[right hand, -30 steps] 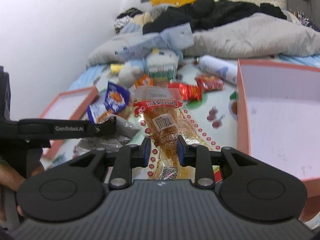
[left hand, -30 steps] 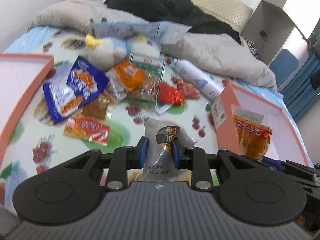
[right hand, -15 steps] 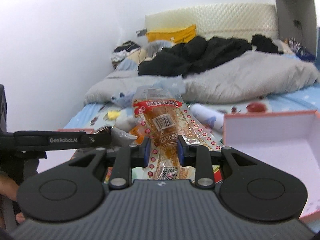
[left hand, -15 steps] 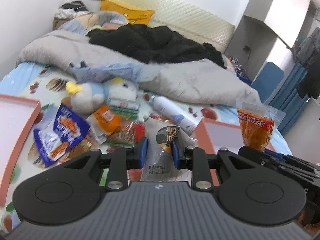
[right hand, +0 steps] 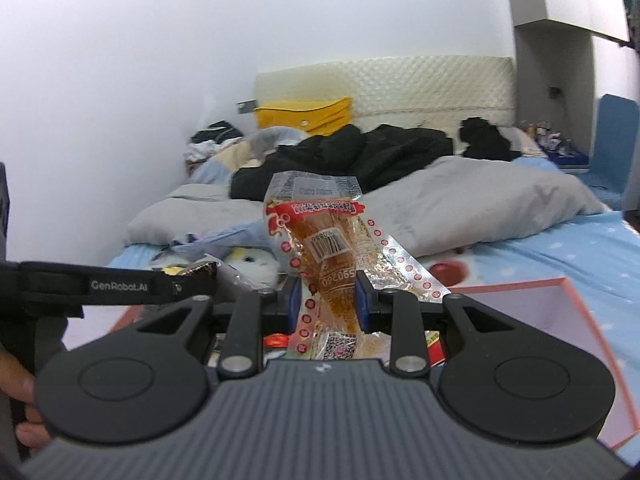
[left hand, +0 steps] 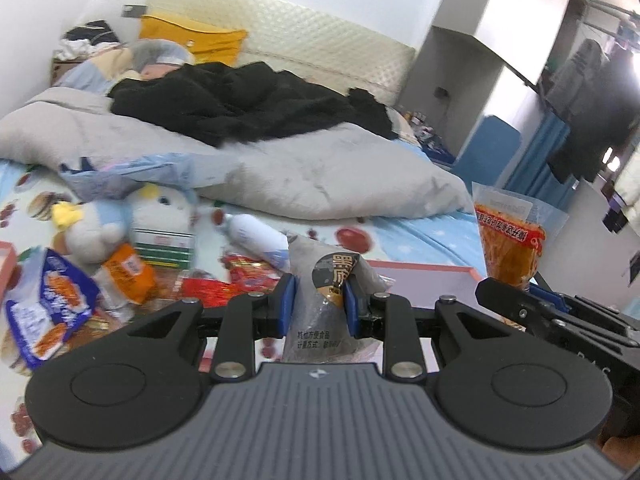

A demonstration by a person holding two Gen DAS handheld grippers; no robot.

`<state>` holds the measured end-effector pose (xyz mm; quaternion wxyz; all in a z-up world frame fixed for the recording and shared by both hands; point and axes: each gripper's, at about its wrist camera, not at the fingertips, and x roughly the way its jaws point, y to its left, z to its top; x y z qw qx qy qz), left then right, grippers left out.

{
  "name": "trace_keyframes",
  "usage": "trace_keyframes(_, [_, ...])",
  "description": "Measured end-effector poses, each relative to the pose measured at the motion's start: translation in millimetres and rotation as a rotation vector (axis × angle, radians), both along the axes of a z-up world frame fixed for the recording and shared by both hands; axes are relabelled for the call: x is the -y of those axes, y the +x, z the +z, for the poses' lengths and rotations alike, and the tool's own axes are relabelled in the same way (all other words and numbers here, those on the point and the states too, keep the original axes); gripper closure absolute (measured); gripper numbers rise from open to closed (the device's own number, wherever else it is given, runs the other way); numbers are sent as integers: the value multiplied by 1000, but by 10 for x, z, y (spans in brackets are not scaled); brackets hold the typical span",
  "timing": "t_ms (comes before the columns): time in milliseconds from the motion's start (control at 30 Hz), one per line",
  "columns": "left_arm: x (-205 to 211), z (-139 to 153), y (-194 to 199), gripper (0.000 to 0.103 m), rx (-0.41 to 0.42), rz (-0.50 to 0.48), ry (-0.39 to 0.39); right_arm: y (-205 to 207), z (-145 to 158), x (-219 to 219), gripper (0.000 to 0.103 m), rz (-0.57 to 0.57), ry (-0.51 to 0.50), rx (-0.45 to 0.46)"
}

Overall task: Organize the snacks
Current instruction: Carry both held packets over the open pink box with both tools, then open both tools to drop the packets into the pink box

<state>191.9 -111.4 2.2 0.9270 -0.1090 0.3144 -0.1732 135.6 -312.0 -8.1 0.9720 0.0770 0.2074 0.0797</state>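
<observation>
My left gripper is shut on a grey snack packet with a black label and holds it up above the bed. My right gripper is shut on a clear packet of orange snack with a red banner; that packet also shows at the right of the left wrist view. A pink-rimmed box lies below the right gripper, and its far rim shows in the left wrist view. Loose snack packets lie on the sheet at left.
A plush toy, a white carton and a white spray bottle lie among the snacks. A grey duvet and black clothing cover the far bed. Another pink box's corner shows at left.
Both grippers have risen and tilted up, each still holding its packet. The snack pile and boxes have dropped lower in view; headboard and wall now fill more of the frames.
</observation>
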Motion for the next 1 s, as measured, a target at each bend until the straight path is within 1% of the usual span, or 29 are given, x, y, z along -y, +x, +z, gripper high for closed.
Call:
trace_keyframes(167, [400, -95, 141, 73, -21, -67, 5, 19, -140, 307, 72, -76, -17, -21])
trace_keyframes(400, [986, -412, 420, 73, -83, -144, 43, 194, -527, 769, 72, -155, -15, -105])
trace_keyframes(667, [1558, -815, 698, 73, -152, -211, 115, 377, -1043, 1088, 72, -189, 4, -217])
trace_keyframes(767, [1748, -984, 776, 73, -183, -234, 155, 451, -1213, 1166, 71, -192, 8, -256])
trace_keyframes(867, [1850, -1136, 857, 73, -224, -241, 170, 511, -1340, 1213, 71, -190, 15, -287])
trace_keyframes(1000, [1911, -1247, 903, 72, -238, -248, 202, 548, -1447, 1248, 69, -176, 25, -313])
